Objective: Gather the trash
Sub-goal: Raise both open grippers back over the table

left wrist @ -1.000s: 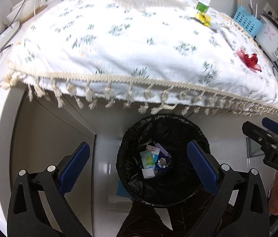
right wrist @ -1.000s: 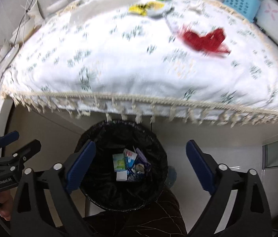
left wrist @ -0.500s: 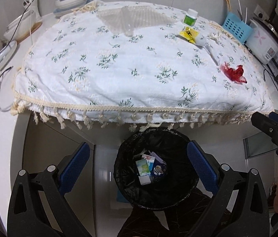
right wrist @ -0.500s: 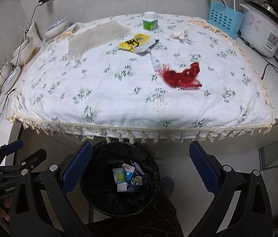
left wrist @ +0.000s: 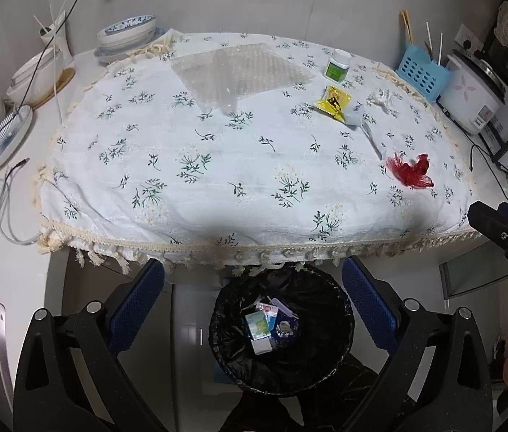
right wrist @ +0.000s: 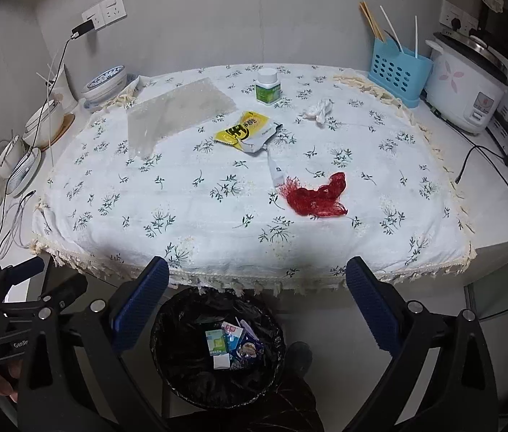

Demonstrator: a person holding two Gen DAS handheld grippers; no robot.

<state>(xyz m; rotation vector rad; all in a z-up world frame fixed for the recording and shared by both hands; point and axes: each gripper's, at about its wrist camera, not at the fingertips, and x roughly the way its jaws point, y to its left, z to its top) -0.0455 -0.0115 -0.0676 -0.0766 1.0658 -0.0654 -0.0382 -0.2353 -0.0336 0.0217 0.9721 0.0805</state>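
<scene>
Both grippers, left [left wrist: 250, 302] and right [right wrist: 254, 302], hover with fingers spread and empty above the bin [right wrist: 218, 345]; the red netting [right wrist: 315, 198] lies nearest, best pinched low at its bunched middle.

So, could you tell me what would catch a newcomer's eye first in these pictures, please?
Probably the red mesh scrap, vivid against the pale floral tablecloth near its right front. Next, the yellow wrapper farther back at the middle, just in front of the green-labelled bottle. Below the table's front edge sits the black-lined trash bin, already holding several wrappers, framed between the open right tongs.
</scene>
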